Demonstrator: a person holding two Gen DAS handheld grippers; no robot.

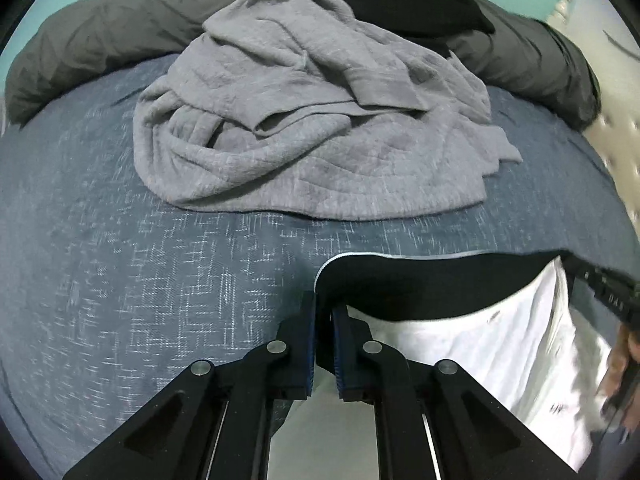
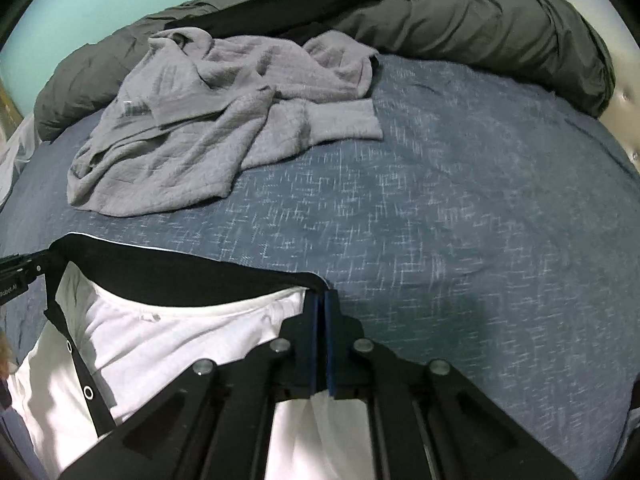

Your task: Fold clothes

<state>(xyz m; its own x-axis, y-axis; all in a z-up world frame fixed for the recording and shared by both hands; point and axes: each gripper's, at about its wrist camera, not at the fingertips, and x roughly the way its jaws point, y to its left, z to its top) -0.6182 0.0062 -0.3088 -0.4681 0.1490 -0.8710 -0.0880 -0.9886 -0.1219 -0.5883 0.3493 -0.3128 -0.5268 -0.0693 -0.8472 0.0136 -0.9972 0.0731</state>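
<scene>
Both grippers pinch one garment, white with a black band along its top edge, and hold it stretched between them low over the bed. Left gripper has its jaws closed on the band's corner, where a thin pale trim curls over; the blue pads press the cloth from both sides. Right gripper is clamped on the band's other corner, its pads nearly meeting with the cloth between them. From the right wrist view the garment hangs down below the band, and a black strip with metal snaps runs along its side. Each view catches the other gripper at the frame's edge, blurred.

Farther up the bed a grey sweater lies crumpled in a heap, well apart from the held garment. Behind the sweater a dark duvet is bunched along the bed's far side, with a black cloth lying on top of it.
</scene>
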